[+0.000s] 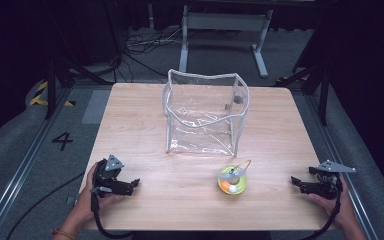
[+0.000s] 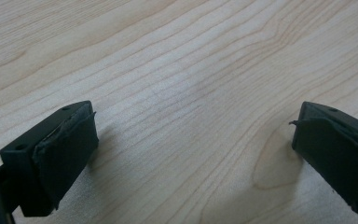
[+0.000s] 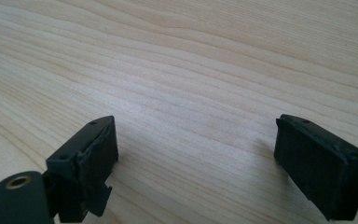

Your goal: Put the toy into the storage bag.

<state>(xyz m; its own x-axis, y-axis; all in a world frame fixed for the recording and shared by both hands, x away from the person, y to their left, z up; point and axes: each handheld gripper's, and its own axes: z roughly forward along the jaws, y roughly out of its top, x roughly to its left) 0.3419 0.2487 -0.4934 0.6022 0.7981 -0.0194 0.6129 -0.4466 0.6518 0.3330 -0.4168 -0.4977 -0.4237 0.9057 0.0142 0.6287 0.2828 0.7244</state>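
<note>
Each hand carries a black 2-jaw gripper. The left gripper (image 1: 130, 185) bears a grey 3-cornered plate (image 1: 113, 163) with small dark holes, and a thick black cable (image 1: 100, 220) trails from it toward the near edge. The right gripper (image 1: 296, 182) has a similar grey plate (image 1: 336, 167) and its own black cable (image 1: 332, 215). Up close, the jaws are blocky black pieces faced with dark pads (image 2: 67, 151) frayed at the edges, with small screw holes on top. A brass-coloured ring (image 3: 18, 181) sits in the right gripper's body. The left wrist wears a red-and-orange band (image 1: 62, 233).
</note>
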